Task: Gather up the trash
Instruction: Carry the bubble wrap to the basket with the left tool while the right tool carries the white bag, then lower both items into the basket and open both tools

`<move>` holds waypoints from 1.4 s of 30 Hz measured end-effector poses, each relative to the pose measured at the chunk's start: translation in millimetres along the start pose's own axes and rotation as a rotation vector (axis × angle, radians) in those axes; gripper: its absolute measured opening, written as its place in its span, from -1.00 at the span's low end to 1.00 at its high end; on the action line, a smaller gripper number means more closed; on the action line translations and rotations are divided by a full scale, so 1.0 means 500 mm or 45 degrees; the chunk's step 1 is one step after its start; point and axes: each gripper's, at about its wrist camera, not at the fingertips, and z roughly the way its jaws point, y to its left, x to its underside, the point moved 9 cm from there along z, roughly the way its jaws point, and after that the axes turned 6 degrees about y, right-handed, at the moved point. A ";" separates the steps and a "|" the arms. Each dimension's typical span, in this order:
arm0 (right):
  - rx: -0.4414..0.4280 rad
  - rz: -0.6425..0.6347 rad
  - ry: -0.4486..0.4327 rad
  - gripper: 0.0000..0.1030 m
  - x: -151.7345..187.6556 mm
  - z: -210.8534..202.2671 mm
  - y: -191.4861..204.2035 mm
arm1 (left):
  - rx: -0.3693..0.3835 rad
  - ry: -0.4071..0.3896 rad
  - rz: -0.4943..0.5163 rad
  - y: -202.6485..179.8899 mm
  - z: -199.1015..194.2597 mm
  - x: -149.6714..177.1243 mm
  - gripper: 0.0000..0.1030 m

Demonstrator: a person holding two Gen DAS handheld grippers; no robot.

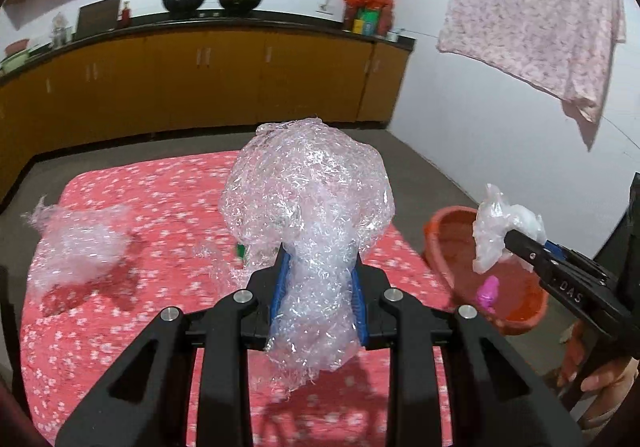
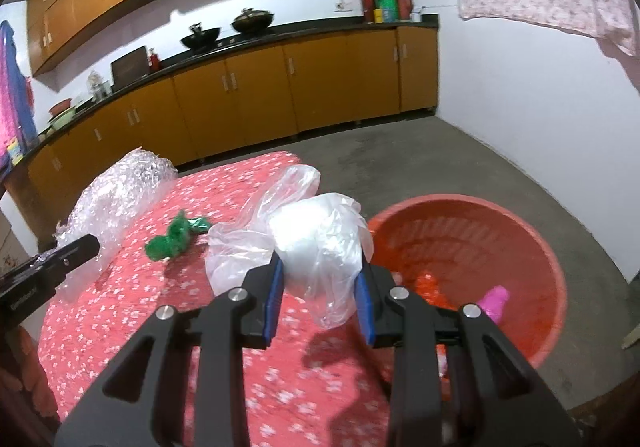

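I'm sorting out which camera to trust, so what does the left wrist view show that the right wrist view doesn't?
Only the left wrist view: a second clump of bubble wrap lying on the cloth.
Only the right wrist view: the green wrapper in plain sight, and orange trash in the basin.
Both: the left gripper shut on bubble wrap, the right gripper shut on a plastic bag, the red basin.

Both wrist views look down along their tongs, close; both share the red-clothed table (image 1: pixel 120 327) and basin (image 2: pixel 540 247).
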 end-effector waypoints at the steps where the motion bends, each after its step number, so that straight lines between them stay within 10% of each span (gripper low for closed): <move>1: 0.014 0.008 -0.006 -0.39 0.002 -0.008 -0.014 | 0.017 0.002 0.010 -0.014 0.003 -0.001 -0.47; 42: 0.341 0.321 0.011 -0.38 0.054 -0.001 -0.360 | 0.364 0.182 0.345 -0.414 0.179 0.038 -0.47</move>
